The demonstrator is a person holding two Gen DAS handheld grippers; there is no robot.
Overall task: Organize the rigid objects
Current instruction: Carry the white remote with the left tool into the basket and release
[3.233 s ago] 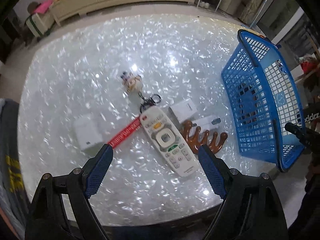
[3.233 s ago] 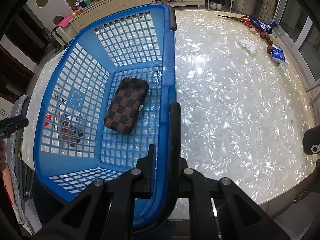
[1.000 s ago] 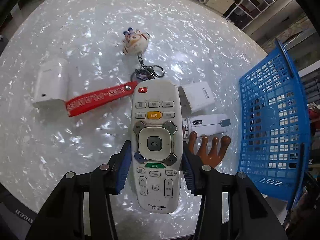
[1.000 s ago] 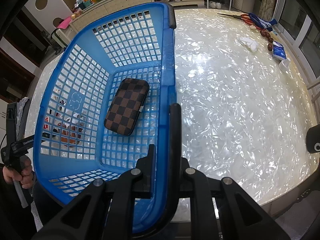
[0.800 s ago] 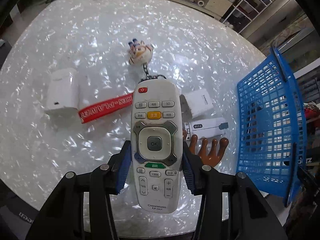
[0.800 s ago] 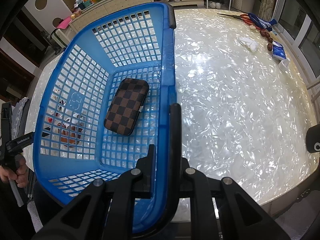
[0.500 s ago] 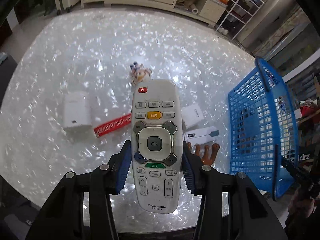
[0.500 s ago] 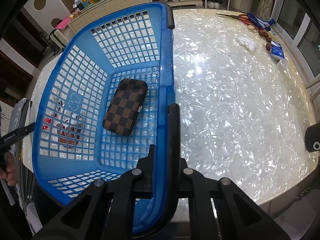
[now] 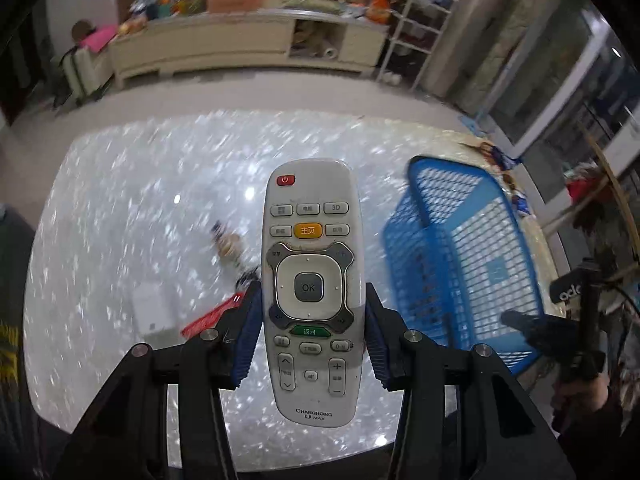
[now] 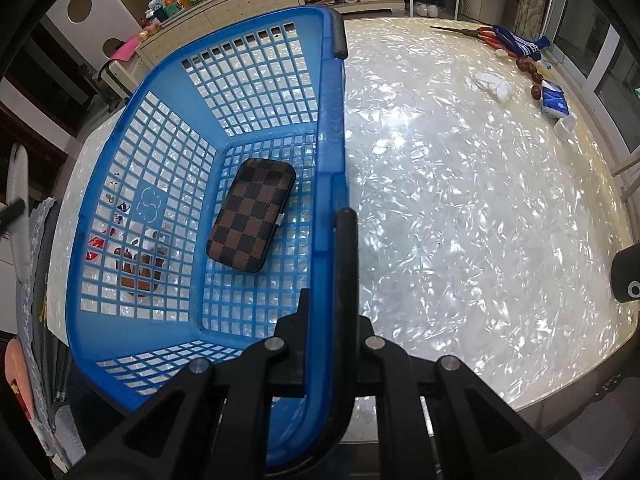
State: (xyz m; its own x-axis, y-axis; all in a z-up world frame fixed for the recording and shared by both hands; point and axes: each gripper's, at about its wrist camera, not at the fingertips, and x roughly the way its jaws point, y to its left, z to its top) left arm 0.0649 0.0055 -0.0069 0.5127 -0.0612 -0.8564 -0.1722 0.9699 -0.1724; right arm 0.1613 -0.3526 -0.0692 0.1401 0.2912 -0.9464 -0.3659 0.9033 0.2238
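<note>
Two grippers, each closed on an object: the left gripper (image 9: 308, 332) pinches a white Changhong remote control (image 9: 309, 288) between its blue pads (image 9: 247, 336), raised above the pearl-patterned table (image 9: 120, 216). The right gripper (image 10: 332, 320) clamps the rim of the blue plastic basket (image 10: 332, 128), which contains a brown checkered case (image 10: 251, 220).

Left wrist looks down from high (table somewhat blurred); right wrist sits close; both share the blue basket (image 9: 472, 264) (image 10: 332, 128).

Bright glare on the table (image 10: 460, 208), motion blur, dark fisheye corners
</note>
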